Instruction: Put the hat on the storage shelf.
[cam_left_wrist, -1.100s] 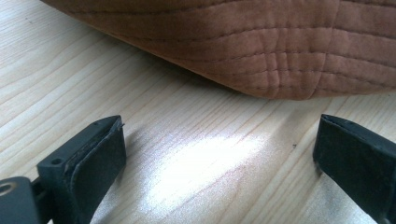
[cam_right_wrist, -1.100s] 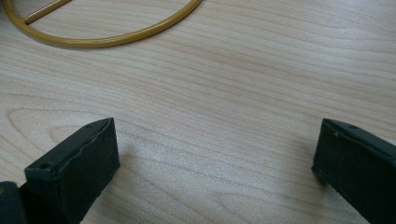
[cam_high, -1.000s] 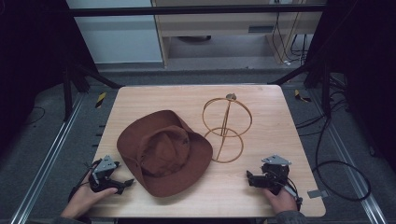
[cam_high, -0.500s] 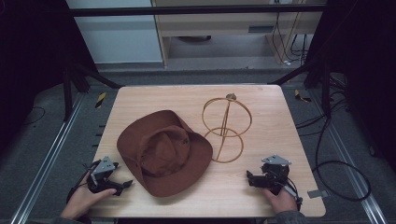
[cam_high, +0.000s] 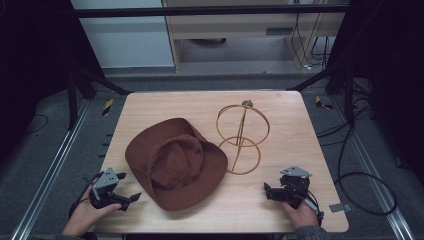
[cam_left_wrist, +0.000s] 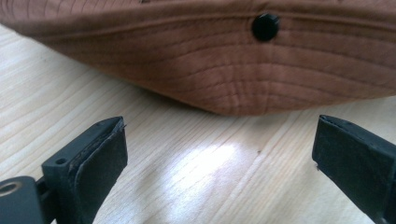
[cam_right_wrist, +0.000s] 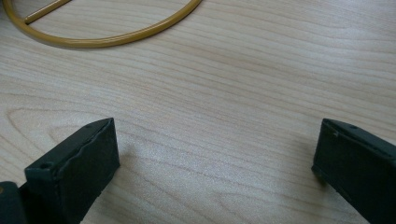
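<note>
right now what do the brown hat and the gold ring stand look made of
Brown hat: soft woven cloth, matte, to judge by the rows of stitching along its brim in the left gripper view; a black snap sits on it.
Gold ring stand: thin rod, likely metal, with a smooth, slightly glossy gold coat; painted or plated, hard to tell.
</note>
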